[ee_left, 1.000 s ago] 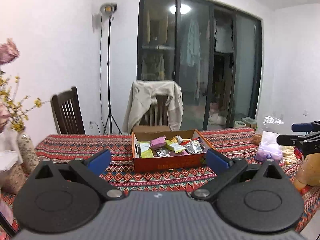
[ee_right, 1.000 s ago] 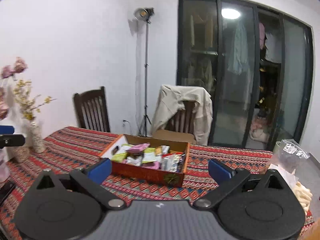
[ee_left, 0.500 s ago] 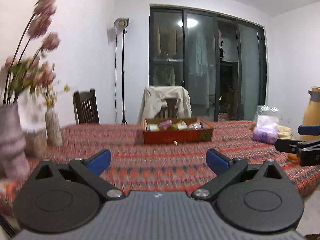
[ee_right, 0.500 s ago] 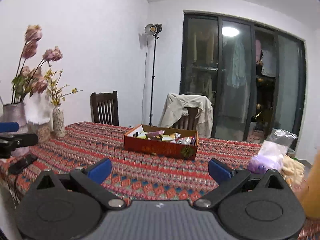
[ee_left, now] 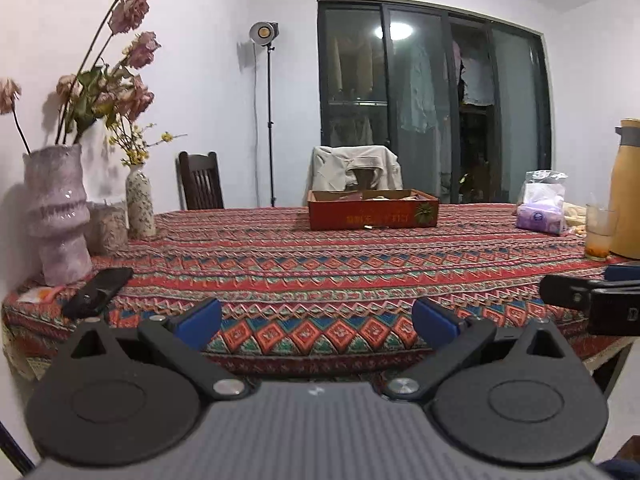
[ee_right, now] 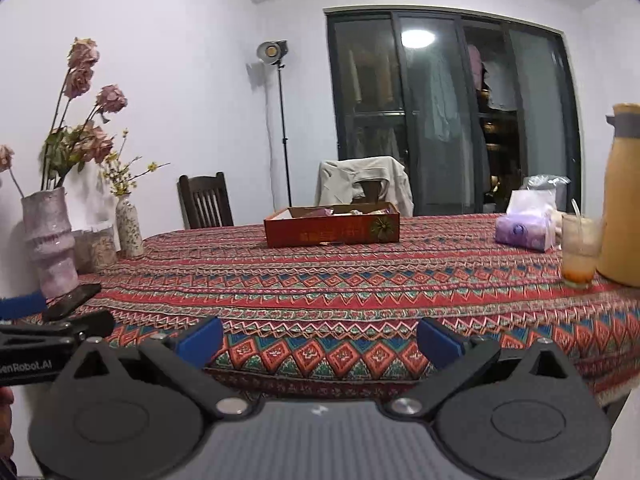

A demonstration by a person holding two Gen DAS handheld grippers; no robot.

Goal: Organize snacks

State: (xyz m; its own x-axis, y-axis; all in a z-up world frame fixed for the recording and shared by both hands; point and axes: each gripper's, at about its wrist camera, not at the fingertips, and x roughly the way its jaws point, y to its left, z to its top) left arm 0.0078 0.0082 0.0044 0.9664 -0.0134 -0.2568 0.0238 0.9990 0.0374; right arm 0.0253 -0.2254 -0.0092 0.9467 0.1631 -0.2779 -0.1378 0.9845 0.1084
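Observation:
A red cardboard box (ee_left: 373,214) of snack packets stands far back on the patterned tablecloth; it also shows in the right wrist view (ee_right: 332,229), with packet tops just showing over its rim. My left gripper (ee_left: 317,322) is open and empty, low at the table's near edge. My right gripper (ee_right: 320,339) is open and empty, also at the near edge, beside the left one. Both are far from the box.
Vases with dried flowers (ee_left: 60,216) and a black phone (ee_left: 98,291) sit at the left. A tissue pack (ee_right: 524,231), a glass (ee_right: 579,251) and an orange jug (ee_right: 624,208) stand at the right. Chairs (ee_left: 200,186) stand behind the table.
Both grippers have pulled back and dropped low, from above the box to the table's near edge. The box now looks small and is seen from the side.

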